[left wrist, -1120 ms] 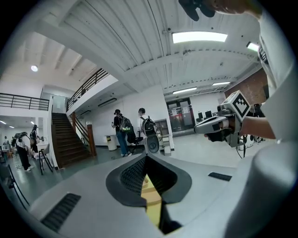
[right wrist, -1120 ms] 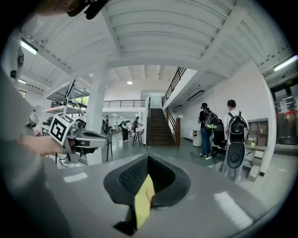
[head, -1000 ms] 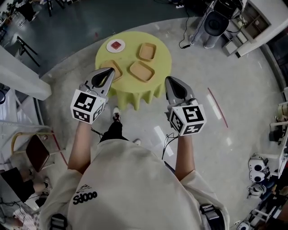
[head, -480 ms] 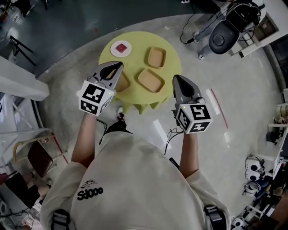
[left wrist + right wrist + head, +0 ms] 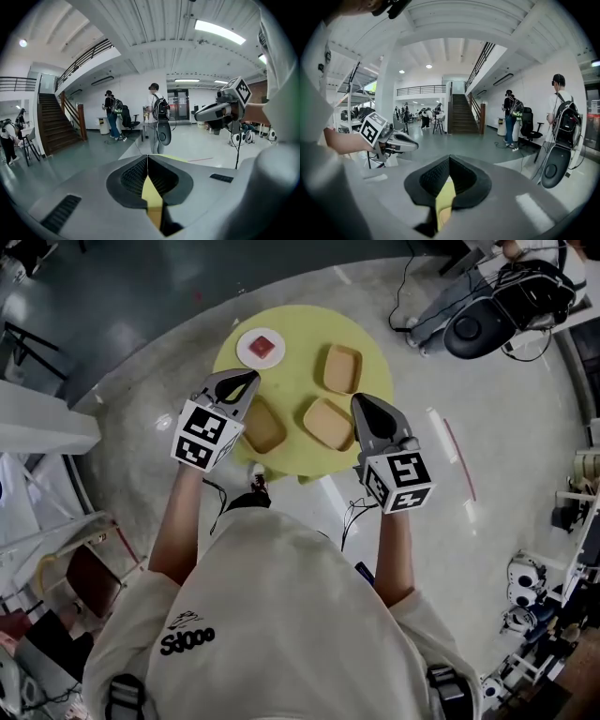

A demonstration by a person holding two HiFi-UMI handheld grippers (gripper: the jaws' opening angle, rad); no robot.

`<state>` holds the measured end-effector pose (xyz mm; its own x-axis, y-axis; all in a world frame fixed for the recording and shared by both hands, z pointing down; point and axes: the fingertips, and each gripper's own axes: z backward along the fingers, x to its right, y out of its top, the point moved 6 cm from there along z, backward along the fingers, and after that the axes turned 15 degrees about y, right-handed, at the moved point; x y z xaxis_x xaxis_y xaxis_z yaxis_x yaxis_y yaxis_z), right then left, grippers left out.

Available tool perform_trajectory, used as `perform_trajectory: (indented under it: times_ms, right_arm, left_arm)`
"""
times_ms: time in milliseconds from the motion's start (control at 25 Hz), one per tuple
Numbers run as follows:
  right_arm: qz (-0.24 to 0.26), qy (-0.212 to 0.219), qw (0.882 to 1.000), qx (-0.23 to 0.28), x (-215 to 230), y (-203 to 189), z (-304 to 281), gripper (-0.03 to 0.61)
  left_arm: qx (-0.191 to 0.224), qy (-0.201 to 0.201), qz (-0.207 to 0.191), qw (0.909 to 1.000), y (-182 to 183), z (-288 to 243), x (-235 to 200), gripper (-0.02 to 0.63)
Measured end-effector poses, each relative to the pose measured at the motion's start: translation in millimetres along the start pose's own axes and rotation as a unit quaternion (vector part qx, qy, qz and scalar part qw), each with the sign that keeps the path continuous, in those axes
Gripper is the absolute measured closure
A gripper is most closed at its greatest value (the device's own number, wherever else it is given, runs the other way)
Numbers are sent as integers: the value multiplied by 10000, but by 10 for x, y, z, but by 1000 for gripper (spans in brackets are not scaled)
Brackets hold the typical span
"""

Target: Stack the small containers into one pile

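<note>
Three shallow tan containers lie apart on a round yellow table (image 5: 300,329): one at the back right (image 5: 342,368), one at the front middle (image 5: 328,423), and one at the front left (image 5: 265,427), partly hidden under my left gripper (image 5: 246,381). That gripper hangs over the table's left side, jaws shut and empty. My right gripper (image 5: 361,401) is over the table's near right edge, beside the front middle container, also shut and empty. In each gripper view the jaws (image 5: 147,158) (image 5: 449,159) meet at the tip, with yellow table showing below them.
A white plate (image 5: 246,351) with a red piece on it sits at the table's back left. Black wheeled equipment (image 5: 487,324) and cables stand on the floor at the upper right. A red strip (image 5: 457,460) marks the floor. People and a staircase (image 5: 461,115) stand far off.
Both grippers have moved forward and down, from short of the table to over its near part. The table now sits closer below me. Both stay shut.
</note>
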<state>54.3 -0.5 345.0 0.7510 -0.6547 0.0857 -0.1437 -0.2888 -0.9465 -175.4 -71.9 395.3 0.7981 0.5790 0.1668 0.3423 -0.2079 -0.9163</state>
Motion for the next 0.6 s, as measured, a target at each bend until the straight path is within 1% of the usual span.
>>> perform_trajectory:
  times_ms: [120,240,320,440,600]
  right_arm:
    - [-162,76,9998,-131,13,-91,-234,568]
    - [-398,33,9987,-305,29,-260,-374,568]
    - [-532,13,9976,-432,50,-366,-453,568]
    - [-733,11,9955,-598,122,-529,-498,568]
    - [-945,62,9925,-775,272,-736,-496,568]
  left_arm:
    - [-288,-235,21,9993,-180,-147,-102,606]
    - [-606,-401,-2,9974,-411,-259,-145,570]
    - [-868,-467,-62,9951,-599,-333,-168,561]
    - [-1311,-560,-115,9897,-885,-453,-136,546]
    - [-1863,-638,-184,9802,-1259,-613,-45,531]
